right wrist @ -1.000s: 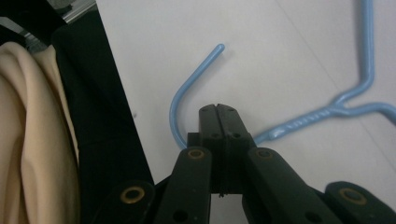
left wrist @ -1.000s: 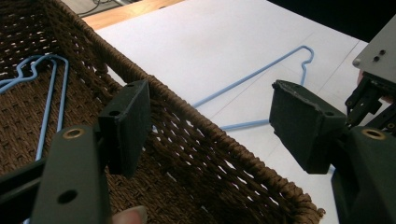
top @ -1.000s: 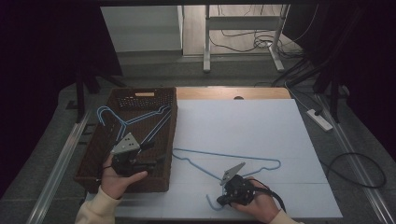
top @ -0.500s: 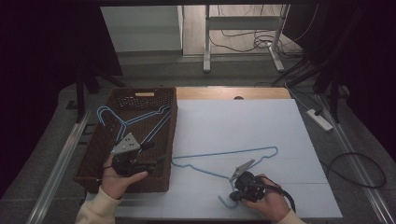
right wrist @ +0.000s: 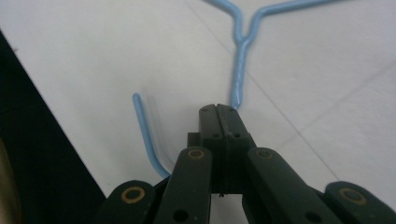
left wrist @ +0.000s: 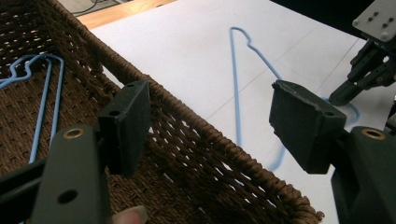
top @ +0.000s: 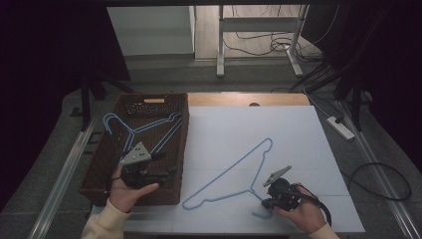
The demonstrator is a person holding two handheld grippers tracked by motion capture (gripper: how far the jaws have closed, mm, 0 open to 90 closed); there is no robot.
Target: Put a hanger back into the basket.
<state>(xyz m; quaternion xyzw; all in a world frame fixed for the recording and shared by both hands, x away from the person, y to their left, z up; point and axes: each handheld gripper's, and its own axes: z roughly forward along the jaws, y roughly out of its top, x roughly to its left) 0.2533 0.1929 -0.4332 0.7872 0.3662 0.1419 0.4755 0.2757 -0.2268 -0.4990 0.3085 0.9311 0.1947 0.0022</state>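
Right gripper (top: 268, 200), fingers pinching the blue hanger's (top: 234, 172) hook at the desk's near edge, should drag steadily toward the basket (top: 181, 144), where the left gripper (top: 164, 174) waits, fingers spread.

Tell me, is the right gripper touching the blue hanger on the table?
Touching. The right gripper view shows the right gripper shut on the blue hanger's hook, the wire emerging either side.

From my feed: dim room, grey floor (top: 239, 74), white desk legs (top: 219, 40) beyond the table's far edge, cables (top: 259, 45) trailing, power strip (top: 340, 127) off the right edge, dark corners.
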